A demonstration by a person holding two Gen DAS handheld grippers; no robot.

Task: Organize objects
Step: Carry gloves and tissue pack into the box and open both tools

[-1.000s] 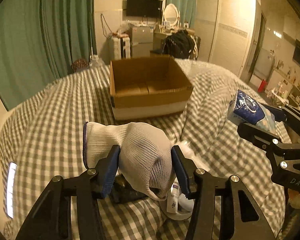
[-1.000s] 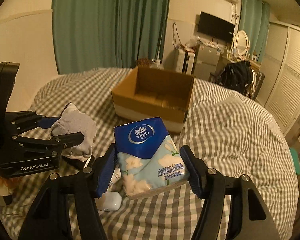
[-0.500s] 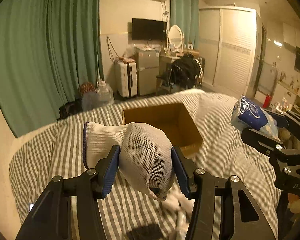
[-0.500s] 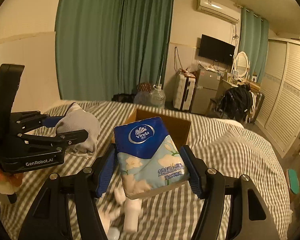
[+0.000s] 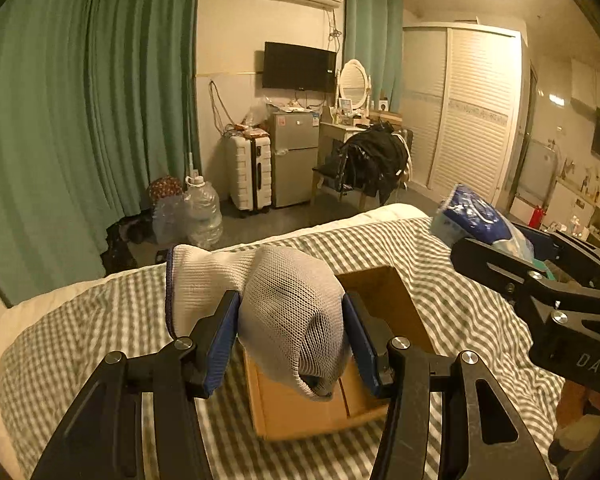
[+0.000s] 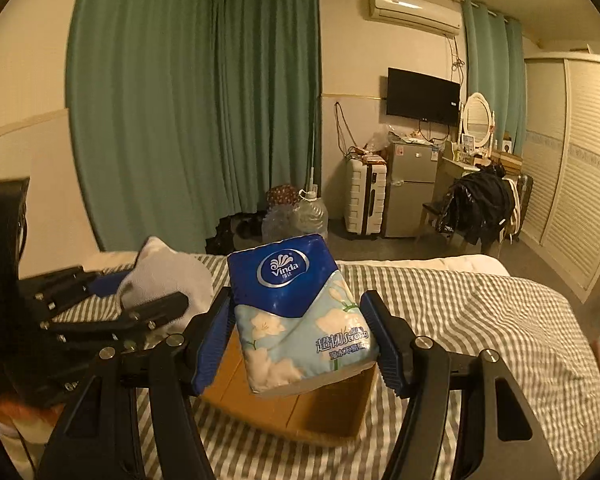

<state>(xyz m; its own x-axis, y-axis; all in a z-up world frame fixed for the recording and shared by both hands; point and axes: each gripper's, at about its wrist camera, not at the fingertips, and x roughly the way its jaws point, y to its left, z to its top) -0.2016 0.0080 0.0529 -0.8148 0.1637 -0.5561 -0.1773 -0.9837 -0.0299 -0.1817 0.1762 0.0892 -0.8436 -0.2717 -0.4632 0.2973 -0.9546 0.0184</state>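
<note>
My left gripper (image 5: 290,338) is shut on a grey-white knitted glove (image 5: 284,308) and holds it above the open cardboard box (image 5: 388,304) on the checked bed. My right gripper (image 6: 300,340) is shut on a blue Vinda tissue pack (image 6: 296,312), also held above the box (image 6: 300,412). The tissue pack shows at the right of the left wrist view (image 5: 476,216). The glove shows at the left of the right wrist view (image 6: 168,276). The box's inside is partly hidden behind both held items.
The bed with a grey checked cover (image 5: 80,340) fills the foreground. Beyond its far edge stand water jugs (image 5: 200,212), a white suitcase (image 5: 250,172), a small fridge (image 5: 294,156) and a chair with dark clothes (image 5: 374,160). Green curtains hang at left.
Both grippers have risen and moved forward over the box with their items. The small objects on the bed near the grippers have dropped out of view.
</note>
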